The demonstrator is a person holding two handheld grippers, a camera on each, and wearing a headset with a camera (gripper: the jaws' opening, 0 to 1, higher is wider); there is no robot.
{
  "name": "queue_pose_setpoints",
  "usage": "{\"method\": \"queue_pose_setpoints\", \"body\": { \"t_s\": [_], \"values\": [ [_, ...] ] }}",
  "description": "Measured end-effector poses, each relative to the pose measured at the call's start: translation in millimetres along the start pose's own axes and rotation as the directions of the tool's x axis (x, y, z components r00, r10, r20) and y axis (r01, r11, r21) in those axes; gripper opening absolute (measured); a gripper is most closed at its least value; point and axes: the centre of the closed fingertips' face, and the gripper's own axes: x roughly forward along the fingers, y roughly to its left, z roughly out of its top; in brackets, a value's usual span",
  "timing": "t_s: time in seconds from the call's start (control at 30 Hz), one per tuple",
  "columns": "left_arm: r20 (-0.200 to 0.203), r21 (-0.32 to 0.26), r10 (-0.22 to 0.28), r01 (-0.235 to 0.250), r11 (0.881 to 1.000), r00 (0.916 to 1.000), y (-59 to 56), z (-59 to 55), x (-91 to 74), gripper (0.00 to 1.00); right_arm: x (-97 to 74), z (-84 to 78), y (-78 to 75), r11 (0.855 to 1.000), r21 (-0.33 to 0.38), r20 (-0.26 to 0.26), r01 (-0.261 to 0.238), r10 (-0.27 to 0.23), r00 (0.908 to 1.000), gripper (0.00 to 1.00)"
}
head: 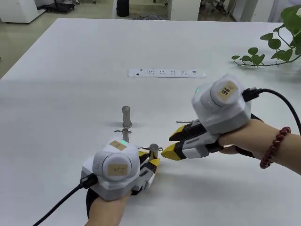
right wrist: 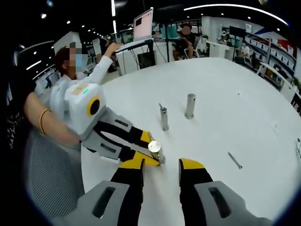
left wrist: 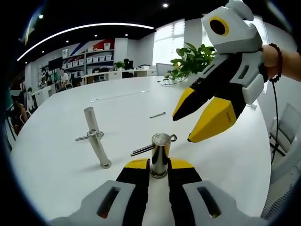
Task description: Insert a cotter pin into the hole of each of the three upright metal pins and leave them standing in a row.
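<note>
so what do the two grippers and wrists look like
The left gripper and right gripper are chunky white-grey housings, each with a round cap, tan number sticker, green light and black cable. Black tongs, yellow tips. A dark red bead bracelet is on the right wrist, a thin gold bangle on the left.
</note>
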Motion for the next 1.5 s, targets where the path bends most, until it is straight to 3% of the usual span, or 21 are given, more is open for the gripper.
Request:
{"method": "queue_pose_setpoints", "body": {
  "t_s": [0.43,0.97,1.5],
  "values": [
    [0.005,0.021,0.008,-0.008,1.0,1.0,-0.4,0.3,0.8,0.1,-2.2,-10.0,0.4,0.997,0.075,0.011,-0.001,0.0,0.9999,0.28],
    [0.024,0.047,-0.002,0.001,0.999,0.9997,-0.6,5.8,3.3,0.09,-6.3,-16.2,-2.9,0.993,0.119,0.012,0.008,-0.01,0.9999,0.27],
    [0.032,0.049,0.003,-0.004,0.999,0.9995,13.6,19.3,13.3,0.09,-10.4,-15.2,-3.5,0.99,0.143,0.032,0.008,-0.013,0.9994,0.26]
  ]
}}
